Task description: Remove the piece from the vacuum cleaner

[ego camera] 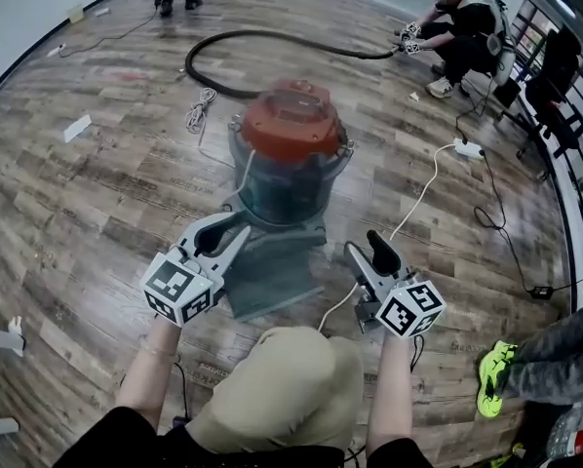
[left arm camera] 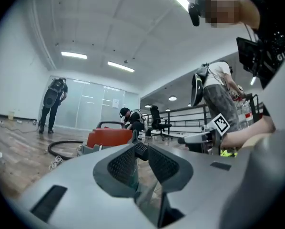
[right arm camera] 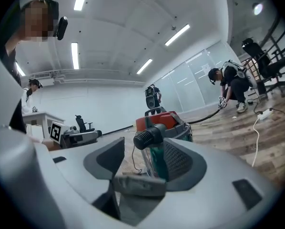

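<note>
Vacuum cleaner (ego camera: 293, 154) stands upright on the floor, mid-room, just ahead of both grippers; red lid on. A black hose (ego camera: 272, 37) leads from behind it across the floor to a second person (ego camera: 462, 27) crouched at the far right, who has the hose end in hand.

Left gripper (ego camera: 235, 230) is just beside the near left of the base; its fingers (left arm camera: 121, 166) are drawn close, with a narrow gap at the tips and nothing pinched. Right gripper (ego camera: 367, 244) is near the right of the base, apart from it; its fingers (right arm camera: 180, 161) are spread wide and empty. A black ribbed stub (right arm camera: 147, 137) shows ahead between them, against the vacuum's body and ungripped; whether this is the piece to come off cannot be confirmed. Removal judged not yet begun.

Risks noted:
- a pull on the piece with the body unbraced may tip or drag the vacuum cleaner;
- a tug on the hose from the far end could shift it mid-grasp;
- the white cord (ego camera: 423, 188) runs close by the right gripper and may snag;
- the left fingers, as narrow as they stand, would glance off anything wide.
</note>
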`<move>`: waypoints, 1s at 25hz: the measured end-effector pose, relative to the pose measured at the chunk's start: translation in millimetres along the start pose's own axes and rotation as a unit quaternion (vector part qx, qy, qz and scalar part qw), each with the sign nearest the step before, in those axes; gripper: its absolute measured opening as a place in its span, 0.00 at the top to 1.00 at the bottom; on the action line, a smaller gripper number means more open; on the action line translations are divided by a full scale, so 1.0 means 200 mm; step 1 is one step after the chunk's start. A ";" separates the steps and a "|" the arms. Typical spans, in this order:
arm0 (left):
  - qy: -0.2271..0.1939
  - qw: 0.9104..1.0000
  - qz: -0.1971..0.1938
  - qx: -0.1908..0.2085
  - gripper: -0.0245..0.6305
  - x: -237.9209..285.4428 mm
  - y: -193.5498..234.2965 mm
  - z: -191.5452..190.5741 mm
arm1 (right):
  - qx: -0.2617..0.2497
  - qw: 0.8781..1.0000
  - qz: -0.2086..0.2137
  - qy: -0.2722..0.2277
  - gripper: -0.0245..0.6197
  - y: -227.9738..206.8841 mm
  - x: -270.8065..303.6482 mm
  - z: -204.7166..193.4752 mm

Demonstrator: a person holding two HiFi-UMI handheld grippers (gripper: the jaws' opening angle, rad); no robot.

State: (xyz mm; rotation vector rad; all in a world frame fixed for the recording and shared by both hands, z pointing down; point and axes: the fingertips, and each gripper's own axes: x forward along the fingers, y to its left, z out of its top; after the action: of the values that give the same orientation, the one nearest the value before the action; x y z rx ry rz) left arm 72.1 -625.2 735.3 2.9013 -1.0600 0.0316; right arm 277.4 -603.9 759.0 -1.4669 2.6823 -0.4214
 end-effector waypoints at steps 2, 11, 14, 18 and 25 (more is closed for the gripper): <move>0.009 0.999 -0.008 0.031 0.85 0.01 -0.03 0.02 | -0.022 1.000 0.008 0.004 0.55 0.03 0.02 0.00; 0.025 0.998 -0.022 0.049 0.95 0.03 -0.08 -0.02 | -0.100 0.994 0.048 0.014 0.95 0.18 0.09 0.00; 0.026 0.998 -0.021 0.048 0.95 0.04 -0.08 -0.03 | -0.108 0.993 0.054 0.012 0.95 0.20 0.09 0.01; 0.029 0.998 -0.020 0.047 0.95 0.05 -0.08 -0.04 | -0.121 0.991 0.054 0.017 0.95 0.20 0.08 0.01; 0.032 0.998 -0.023 0.055 0.95 0.04 -0.12 -0.04 | -0.119 0.991 0.058 0.009 0.95 0.20 0.06 0.01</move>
State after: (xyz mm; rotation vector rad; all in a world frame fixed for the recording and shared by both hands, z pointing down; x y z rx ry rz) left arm 92.7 -611.8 743.2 2.9984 -1.0110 0.1865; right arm 238.6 -594.0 747.2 -1.3541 2.8976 -0.1113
